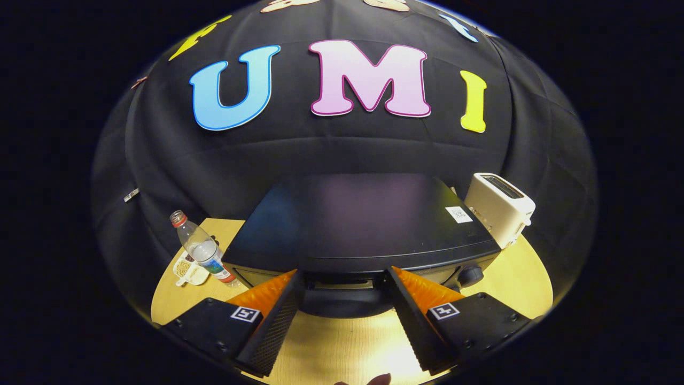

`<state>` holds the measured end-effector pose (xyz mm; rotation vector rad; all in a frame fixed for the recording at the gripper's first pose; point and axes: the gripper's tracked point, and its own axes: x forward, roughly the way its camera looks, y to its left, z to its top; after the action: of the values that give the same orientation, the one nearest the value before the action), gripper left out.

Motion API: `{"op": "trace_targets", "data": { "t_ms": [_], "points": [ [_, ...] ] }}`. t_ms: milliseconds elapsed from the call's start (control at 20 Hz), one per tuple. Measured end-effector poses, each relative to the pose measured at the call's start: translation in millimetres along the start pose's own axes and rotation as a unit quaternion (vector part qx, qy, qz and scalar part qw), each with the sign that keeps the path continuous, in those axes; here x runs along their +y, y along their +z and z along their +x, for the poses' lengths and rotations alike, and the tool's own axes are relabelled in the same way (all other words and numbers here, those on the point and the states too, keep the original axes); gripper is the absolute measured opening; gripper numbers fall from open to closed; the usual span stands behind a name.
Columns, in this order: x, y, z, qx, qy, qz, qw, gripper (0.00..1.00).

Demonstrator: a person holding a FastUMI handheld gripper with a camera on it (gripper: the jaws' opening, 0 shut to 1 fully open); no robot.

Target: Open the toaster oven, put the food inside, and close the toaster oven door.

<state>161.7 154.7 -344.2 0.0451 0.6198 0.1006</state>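
Now the hand-held gripper (342,299) hangs wide open, holding nothing, its fingers flanking the black boxy toaster oven (358,222) on the table (513,278); close squarely on the door's top edge before pulling.

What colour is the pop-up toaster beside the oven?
White or cream, per the gripper view: toaster, beyond the open fingers.

toaster oven (363,224) front mostly hidden

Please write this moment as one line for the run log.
gripper: open, fingers at front top edge of black toaster oven | door: cannot tell | clear plastic bottle: left of oven | white toaster: right
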Motion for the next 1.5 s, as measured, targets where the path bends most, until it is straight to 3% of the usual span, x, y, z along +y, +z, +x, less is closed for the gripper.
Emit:
{"op": "trace_targets", "data": {
  "t_ms": [650, 1200, 1500],
  "points": [
    [-1.5, -72.6, -51.8, 0.008, -0.013, 0.002, 1.0, 1.0],
    [-7.3, -187.2, -78.3, 0.12, -0.012, 0.019, 0.993, 1.0],
    [-25.5, -181.5, -120.6, 0.131, 0.028, 0.043, 0.99, 0.99]
  ]
}}
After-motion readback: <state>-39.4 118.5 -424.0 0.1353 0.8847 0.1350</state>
